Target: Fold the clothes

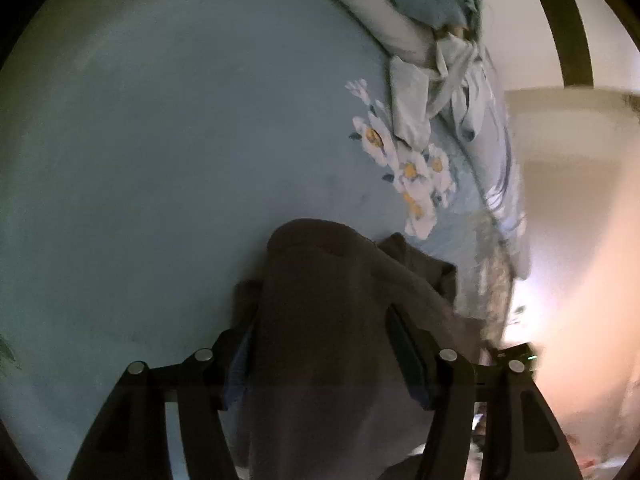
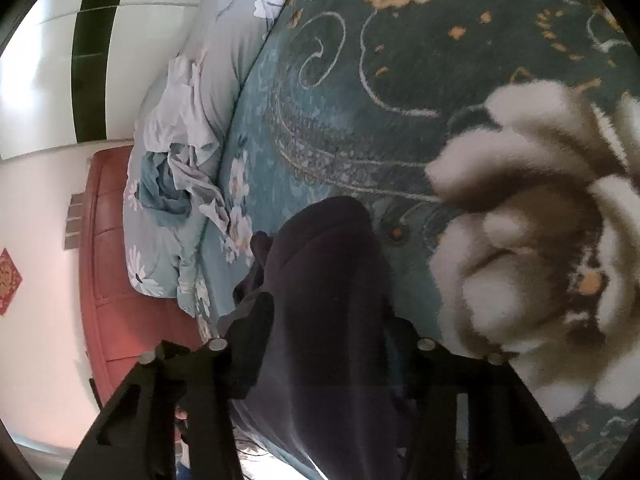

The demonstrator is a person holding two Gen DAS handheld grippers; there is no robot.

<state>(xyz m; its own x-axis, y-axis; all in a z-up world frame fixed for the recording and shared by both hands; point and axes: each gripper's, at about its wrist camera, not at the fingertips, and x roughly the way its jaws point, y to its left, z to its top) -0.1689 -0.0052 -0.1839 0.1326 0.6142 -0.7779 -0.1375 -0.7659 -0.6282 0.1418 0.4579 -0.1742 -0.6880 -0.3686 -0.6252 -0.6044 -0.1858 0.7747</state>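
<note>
Dark garment (image 1: 320,320), bunched and draped thick between both grippers' jaws.

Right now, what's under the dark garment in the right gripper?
The dark garment hangs between the right gripper's fingers over the teal patterned bedspread. Whatever lies directly beneath the cloth is covered.

Dim, bluish indoor light across both fisheye views. Strongest brightness from a washed-out warm glare (image 1: 532,320) low at the right edge of the left wrist view, and from a blown-out sheen on the white wall (image 2: 28,92) at upper left of the right wrist view. Motion blur throughout, heavier leftward. Strong barrel distortion, black vignetted corners. Dark garment (image 2: 328,320) nearly detailless in shadow.
</note>
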